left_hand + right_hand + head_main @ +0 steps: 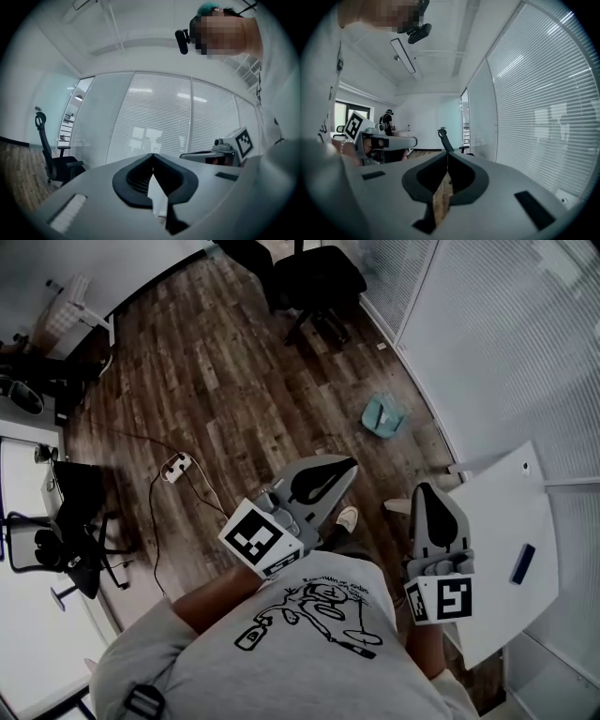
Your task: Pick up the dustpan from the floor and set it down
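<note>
Both tools are empty and fully closed.

- Left gripper (pixel 345 469): its own view shows the jaw tips pressed together with nothing between them. It sits on the near side of the dustpan (pixel 384 415) and a bit left of it, well apart.
- Right gripper (pixel 427 493): same story, jaws closed tip to tip on nothing. It's on the near side of the dustpan and slightly right, also well apart.
- Each gripper shows in the other's view: the right one (pixel 220 151) sits off to the right in the left gripper view, and the left one (pixel 384 140) sits off to the left in the right gripper view.
- A shoe tip (pixel 348 517) shows between the two grippers, nearer than the dustpan.
- White table (pixel 506 521): near-right of the dustpan, with a small dark block (pixel 523 563) lying on it.
- The dustpan is teal. It lies on the wood floor (pixel 234 381), untouched, just beside the foot of the glass wall with blinds (pixel 506 343) on its right.
- Power strip (pixel 175 466): on the floor, well to the left of the dustpan and slightly nearer, with a cable trailing off it.
- Black desk chair (pixel 66 545): far left of the dustpan, at the edge of the head view.
- Black office chair (pixel 314 282): beyond the dustpan and a little to its left.
- A person (pixel 387 123) stands in the far background of the right gripper view; can't place them against the dustpan.
</note>
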### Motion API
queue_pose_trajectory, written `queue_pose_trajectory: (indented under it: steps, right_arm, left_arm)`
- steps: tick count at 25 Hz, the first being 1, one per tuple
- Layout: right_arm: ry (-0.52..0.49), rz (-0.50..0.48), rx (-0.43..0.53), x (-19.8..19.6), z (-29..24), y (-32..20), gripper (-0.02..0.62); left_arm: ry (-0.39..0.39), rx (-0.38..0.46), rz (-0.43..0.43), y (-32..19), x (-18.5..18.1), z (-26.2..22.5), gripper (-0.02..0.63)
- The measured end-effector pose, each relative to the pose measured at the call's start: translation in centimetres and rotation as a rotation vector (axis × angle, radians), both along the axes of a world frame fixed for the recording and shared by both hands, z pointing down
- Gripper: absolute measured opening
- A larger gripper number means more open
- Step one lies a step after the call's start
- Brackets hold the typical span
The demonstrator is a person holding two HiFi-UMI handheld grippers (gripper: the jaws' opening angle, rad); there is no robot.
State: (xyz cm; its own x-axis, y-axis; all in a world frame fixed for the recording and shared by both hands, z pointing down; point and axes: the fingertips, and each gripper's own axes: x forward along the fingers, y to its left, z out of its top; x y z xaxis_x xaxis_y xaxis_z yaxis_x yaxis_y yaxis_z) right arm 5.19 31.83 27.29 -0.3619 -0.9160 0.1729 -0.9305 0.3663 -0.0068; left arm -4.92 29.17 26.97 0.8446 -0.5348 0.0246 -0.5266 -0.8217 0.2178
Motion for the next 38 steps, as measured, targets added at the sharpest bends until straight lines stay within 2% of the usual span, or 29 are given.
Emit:
queue_pose_trajectory:
  steps: [5,9,14,21,27,38]
  right_arm:
    - [0.000,0.001,0.009,4.3,0.3,-2.6,0.005]
    - [-0.007,0.001,-0.009,5.7,1.2,-3.6,0.005]
    - [-0.004,-0.026,-0.015,5.9,0.9,-4.7,0.005]
    - [-0.009,-0.013,-0.018,7.3,1.4,-8.2,0.005]
    - [-0.009,0.001,-0.033,7.9,2.3,-12.7,0.006]
    - [0.012,0.013,-0.028,5.7,1.1,-23.0,0.005]
  left_arm:
    - [-0.004,0.002,-0.017,-2.5,3.7,0.3,0.002]
    - [-0.001,-0.004,-0.036,-3.4,4.6,0.8,0.002]
    - [-0.002,-0.020,-0.059,-4.7,5.0,1.0,0.002]
    - [-0.003,-0.023,-0.042,-8.2,6.7,1.6,0.002]
    - [0.000,-0.028,-0.029,-13.0,7.6,2.3,0.002]
    - [0.015,-0.030,-0.007,-23.3,5.8,1.3,0.002]
